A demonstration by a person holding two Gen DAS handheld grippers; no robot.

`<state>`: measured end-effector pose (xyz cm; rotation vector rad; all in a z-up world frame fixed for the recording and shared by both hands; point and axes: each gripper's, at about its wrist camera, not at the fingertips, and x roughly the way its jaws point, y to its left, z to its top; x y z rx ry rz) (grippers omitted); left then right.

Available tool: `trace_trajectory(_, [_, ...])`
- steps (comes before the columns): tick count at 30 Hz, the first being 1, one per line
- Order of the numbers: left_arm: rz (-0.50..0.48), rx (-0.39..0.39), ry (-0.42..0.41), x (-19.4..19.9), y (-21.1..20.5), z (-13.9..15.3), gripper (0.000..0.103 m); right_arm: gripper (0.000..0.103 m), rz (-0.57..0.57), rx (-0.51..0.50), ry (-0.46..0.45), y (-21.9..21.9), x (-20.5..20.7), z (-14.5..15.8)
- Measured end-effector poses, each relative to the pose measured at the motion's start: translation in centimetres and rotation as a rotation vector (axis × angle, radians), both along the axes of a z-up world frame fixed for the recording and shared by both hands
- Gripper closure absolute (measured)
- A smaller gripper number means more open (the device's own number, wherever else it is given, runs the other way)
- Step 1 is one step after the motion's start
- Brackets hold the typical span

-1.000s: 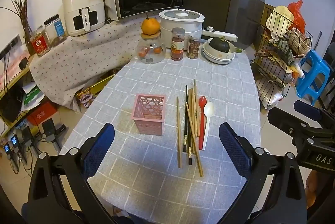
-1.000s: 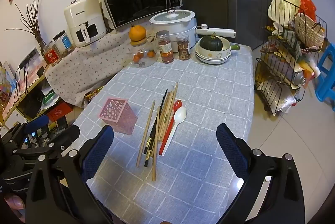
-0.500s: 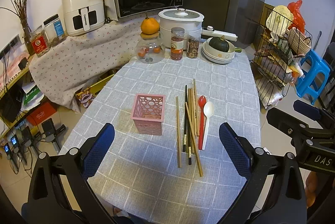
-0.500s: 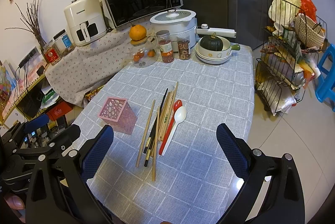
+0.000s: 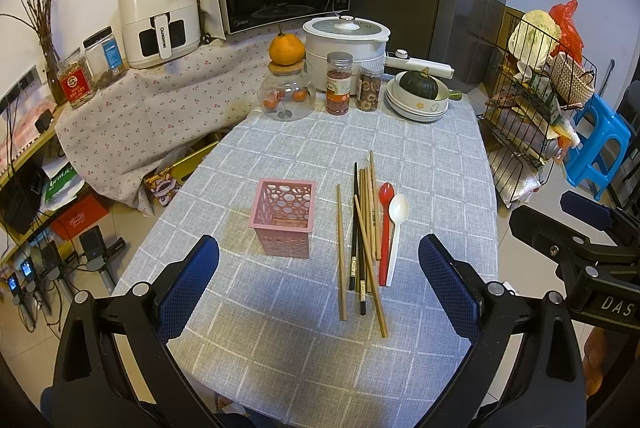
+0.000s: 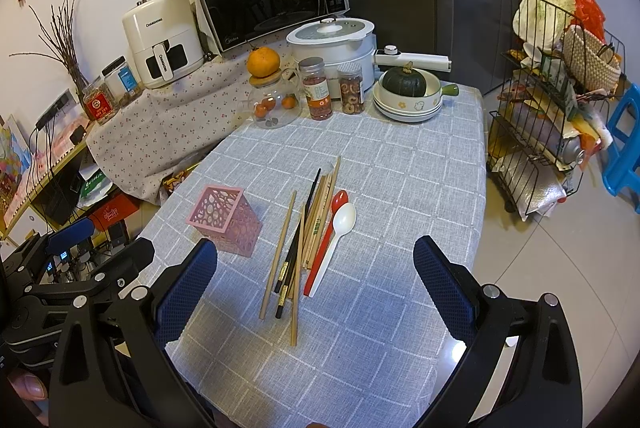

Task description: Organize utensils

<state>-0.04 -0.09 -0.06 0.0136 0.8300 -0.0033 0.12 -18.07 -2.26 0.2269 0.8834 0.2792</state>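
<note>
A pink perforated holder (image 5: pixel 283 216) (image 6: pixel 224 218) stands upright and empty on the grey checked tablecloth (image 5: pixel 420 156). To its right lies a loose pile of wooden and black chopsticks (image 5: pixel 364 228) (image 6: pixel 308 228), then a red spoon (image 5: pixel 385 228) (image 6: pixel 326 236) and a white spoon (image 5: pixel 396 228) (image 6: pixel 338 232), side by side. My left gripper (image 5: pixel 318 272) is open and empty, above the table's near end. My right gripper (image 6: pixel 316 272) is open and empty, just near of the pile.
At the table's far end stand a glass jar with an orange on top (image 5: pixel 286 84), two spice jars (image 5: pixel 339 84), a white cooker (image 5: pixel 346 44) and stacked bowls holding a green squash (image 5: pixel 418 88). A wire rack (image 5: pixel 532 116) and a blue stool (image 5: pixel 596 144) stand to the right.
Both grippers have barely shifted. The utensils and holder have not moved.
</note>
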Motion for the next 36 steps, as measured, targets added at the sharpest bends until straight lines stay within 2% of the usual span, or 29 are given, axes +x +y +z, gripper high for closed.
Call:
trace_trajectory(12, [-0.001,0.007,0.008,0.1,0.1,-0.4,0.007,0.007,0.001,-0.008,0.014,-0.1,0.1,-0.6])
trace_trajectory(18, [0.001,0.012,0.062,1.0,0.2,-1.7,0.007,0.007,-0.006,-0.002,0.051,-0.3,1.5,-1.6])
trace_trajectory(20, [0.001,-0.011,0.151,2.7,0.8,-4.2,0.007,0.007,-0.018,0.005,0.092,-0.8,2.5,-2.7])
trace_trajectory(21, [0.007,-0.015,0.215,3.3,1.0,-5.2,0.007,0.007,-0.023,0.011,0.123,-1.1,3.0,-3.4])
trace_trajectory(22, [0.012,-0.021,0.325,3.8,1.3,-6.3,0.009,0.007,-0.028,0.024,0.162,-1.5,3.6,-4.2])
trace_trajectory(23, [0.012,-0.062,0.376,4.4,1.6,-7.2,0.011,0.007,-0.033,0.034,0.192,-1.7,4.0,-4.8])
trace_trajectory(25, [0.028,-0.154,0.471,5.8,2.2,-8.8,0.029,0.007,-0.054,0.068,0.269,-2.6,4.9,-6.4])
trace_trajectory(26, [0.041,-0.186,0.485,6.4,2.3,-9.5,0.036,0.007,-0.064,0.082,0.296,-3.0,5.2,-6.9])
trace_trajectory(27, [0.053,-0.169,0.469,6.9,2.3,-9.9,0.04,0.007,-0.073,0.091,0.31,-3.1,5.4,-7.2])
trace_trajectory(28, [0.048,-0.162,0.47,7.5,2.1,-10.4,0.04,0.007,-0.081,0.098,0.318,-3.4,5.6,-7.4])
trace_trajectory(30, [0.038,-0.091,0.466,8.6,1.2,-11.9,0.044,0.007,-0.093,0.097,0.318,-3.6,5.8,-7.4])
trace_trajectory(32, [0.018,-0.104,0.479,9.6,0.0,-13.4,0.047,0.007,-0.103,0.102,0.312,-3.9,6.0,-7.3])
trace_trajectory(33, [0.0,-0.148,0.501,10.0,-0.8,-14.0,0.048,0.007,-0.107,0.11,0.31,-4.1,6.1,-7.2])
trace_trajectory(36, [0.011,-0.091,0.54,11.3,-1.4,-16.3,0.049,0.007,-0.115,0.12,0.313,-4.4,6.5,-7.2])
